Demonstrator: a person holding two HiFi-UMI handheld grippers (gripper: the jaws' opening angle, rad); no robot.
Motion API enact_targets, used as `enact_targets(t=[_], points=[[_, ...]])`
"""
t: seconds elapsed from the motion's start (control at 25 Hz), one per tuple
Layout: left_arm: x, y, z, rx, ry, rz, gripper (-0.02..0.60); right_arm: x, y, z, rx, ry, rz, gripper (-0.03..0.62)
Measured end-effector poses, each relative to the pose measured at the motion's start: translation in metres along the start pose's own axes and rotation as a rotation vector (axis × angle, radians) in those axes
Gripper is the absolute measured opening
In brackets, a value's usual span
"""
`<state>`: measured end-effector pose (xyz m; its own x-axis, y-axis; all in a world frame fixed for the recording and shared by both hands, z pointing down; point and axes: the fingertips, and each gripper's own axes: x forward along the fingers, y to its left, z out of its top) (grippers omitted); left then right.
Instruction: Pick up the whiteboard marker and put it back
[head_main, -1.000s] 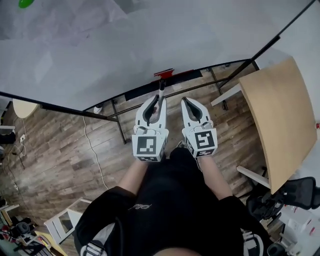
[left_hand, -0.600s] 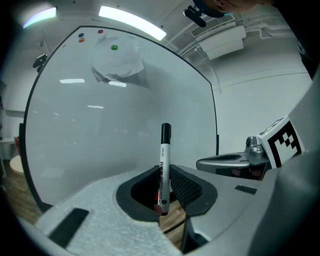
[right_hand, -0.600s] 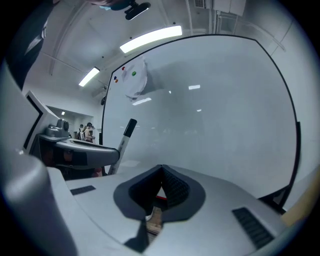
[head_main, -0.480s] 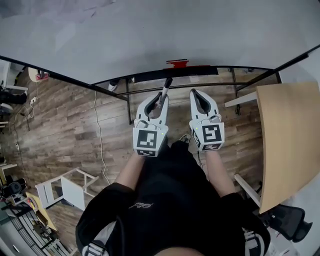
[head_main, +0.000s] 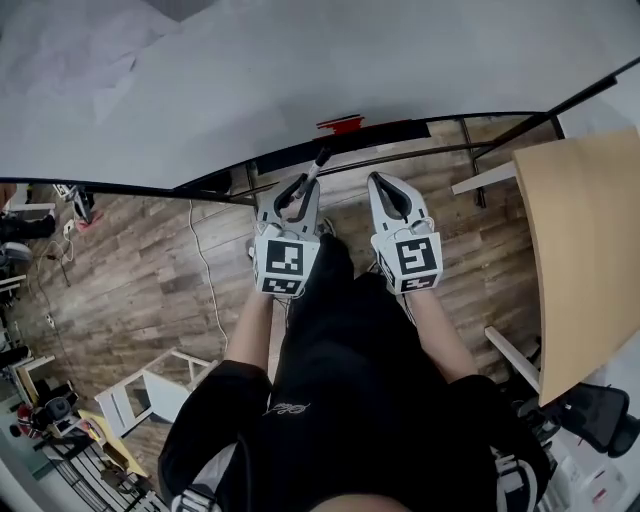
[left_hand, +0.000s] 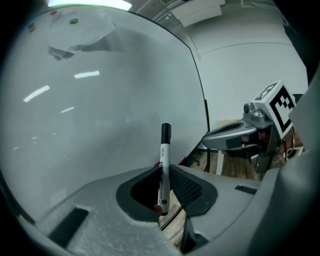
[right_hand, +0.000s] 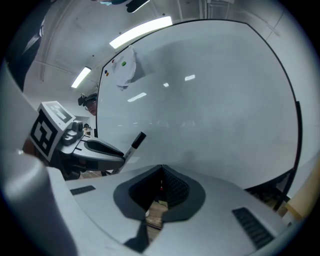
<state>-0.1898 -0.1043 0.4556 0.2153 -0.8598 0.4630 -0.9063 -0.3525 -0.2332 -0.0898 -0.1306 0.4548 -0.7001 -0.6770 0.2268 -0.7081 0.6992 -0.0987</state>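
Left gripper view: whiteboard marker is clamped between the jaws of the left tongs, gripped on the lower barrel, with the black cap end sticking out past the tips toward the whiteboard. The marker's long axis runs roughly along the jaws, near to far, and is not crosswise. Head view agrees: the cap end points far and slightly right, and it lies close to the dark ledge along the board's lower edge. A small red item sits on that ledge just right of the marker's tip; I cannot tell what it is. Right tongs are closed on nothing and sit just right of the left tongs, level with them. Judgement: the put-back falls to the left tongs. The ledge lies straight ahead of the cap, so the barrel probably needs turning to lie along it before release.
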Motion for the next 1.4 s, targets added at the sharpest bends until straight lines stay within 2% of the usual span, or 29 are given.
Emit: enact_targets(t=[0.32, 0.52, 0.72, 1.0, 1.4], points=[[0.059, 0.015, -0.042, 0.325, 0.209, -0.134, 0.063, 0.026, -0.013, -0.015, 0.035, 0.046, -0.062, 0.000], [0.089, 0.019, -0.068, 0.440, 0.317, -0.197, 0.063, 0.038, -0.024, -0.028, 0.069, 0.076, -0.104, 0.002], [0.120, 0.028, -0.100, 0.563, 0.426, -0.207, 0.063, 0.043, -0.035, -0.040, 0.095, 0.101, -0.151, 0.002], [0.147, 0.028, -0.119, 0.638, 0.487, -0.216, 0.064, 0.045, -0.043, -0.048, 0.117, 0.120, -0.192, 0.002], [0.164, 0.019, -0.130, 0.655, 0.509, -0.243, 0.064, 0.040, -0.051, -0.059, 0.133, 0.141, -0.228, 0.002]])
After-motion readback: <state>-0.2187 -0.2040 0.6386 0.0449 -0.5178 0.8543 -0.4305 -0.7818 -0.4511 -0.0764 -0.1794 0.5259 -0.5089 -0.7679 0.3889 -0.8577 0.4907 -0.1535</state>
